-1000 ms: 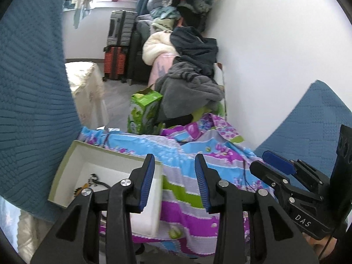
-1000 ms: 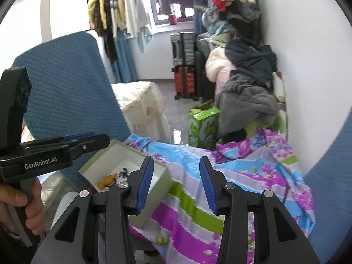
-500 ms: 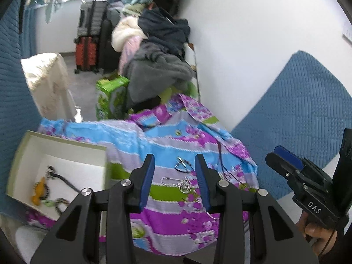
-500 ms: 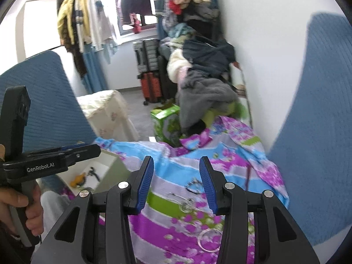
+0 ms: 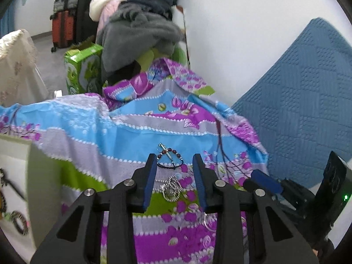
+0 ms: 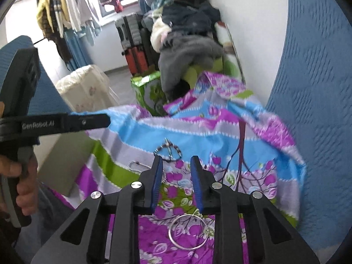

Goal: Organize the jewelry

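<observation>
Jewelry lies on a floral cloth (image 5: 123, 129). My left gripper (image 5: 175, 160) hovers over it, jaws closing with nothing pressed between the pads. A dark-bead bracelet (image 5: 170, 155) on a black cord sits just past its tips, and a silver ball chain (image 5: 171, 188) lies below the gap. My right gripper (image 6: 176, 160) is closing too, empty, with the bead bracelet (image 6: 168, 149) ahead. A silver hoop (image 6: 189, 231) lies under its frame and the chain (image 6: 136, 165) to its left. The white box (image 5: 33, 176) at the left holds several pieces (image 5: 18, 220).
Blue quilted cushions (image 5: 303, 101) flank the cloth against a white wall. Behind are a pile of clothes (image 5: 140, 28), a green carton (image 5: 83, 66), suitcases (image 5: 63, 22) and a cream-covered stand (image 5: 15, 66). A hand (image 6: 22, 176) holds the left gripper (image 6: 88, 121).
Both grippers have dropped toward the cloth and swung right, away from the box. The jewelry now lies close under their tips. Both pairs of jaws stand narrower than before.
</observation>
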`<state>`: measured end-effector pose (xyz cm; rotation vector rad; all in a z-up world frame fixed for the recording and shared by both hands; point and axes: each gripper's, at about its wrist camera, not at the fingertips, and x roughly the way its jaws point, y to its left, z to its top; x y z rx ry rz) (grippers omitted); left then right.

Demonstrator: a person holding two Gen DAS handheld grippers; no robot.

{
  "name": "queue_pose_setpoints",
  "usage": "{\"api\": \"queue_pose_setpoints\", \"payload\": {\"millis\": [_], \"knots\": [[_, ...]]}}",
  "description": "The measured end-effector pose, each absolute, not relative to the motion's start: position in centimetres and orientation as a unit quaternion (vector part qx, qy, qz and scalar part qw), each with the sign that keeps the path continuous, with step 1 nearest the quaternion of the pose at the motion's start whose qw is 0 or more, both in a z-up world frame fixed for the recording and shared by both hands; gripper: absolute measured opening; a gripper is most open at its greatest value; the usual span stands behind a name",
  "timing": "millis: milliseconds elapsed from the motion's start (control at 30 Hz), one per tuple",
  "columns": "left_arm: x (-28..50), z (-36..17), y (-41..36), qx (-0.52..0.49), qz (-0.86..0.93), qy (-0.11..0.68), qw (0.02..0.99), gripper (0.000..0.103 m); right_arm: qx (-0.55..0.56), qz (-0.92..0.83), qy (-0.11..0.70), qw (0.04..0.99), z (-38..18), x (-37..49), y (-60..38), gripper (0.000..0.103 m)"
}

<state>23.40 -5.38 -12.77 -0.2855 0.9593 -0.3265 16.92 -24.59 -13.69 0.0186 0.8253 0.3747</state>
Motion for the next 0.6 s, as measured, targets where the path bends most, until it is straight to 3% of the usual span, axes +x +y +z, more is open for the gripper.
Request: {"api": "queue_pose_setpoints", "payload": {"millis": [600], "knots": [[32.9, -22.1, -10.2, -0.114, -0.125, 0.571, 0.803, 0.017, 0.029, 0.171, 0.438, 0.882, -19.3, 21.8, -25.8, 0.023]]}}
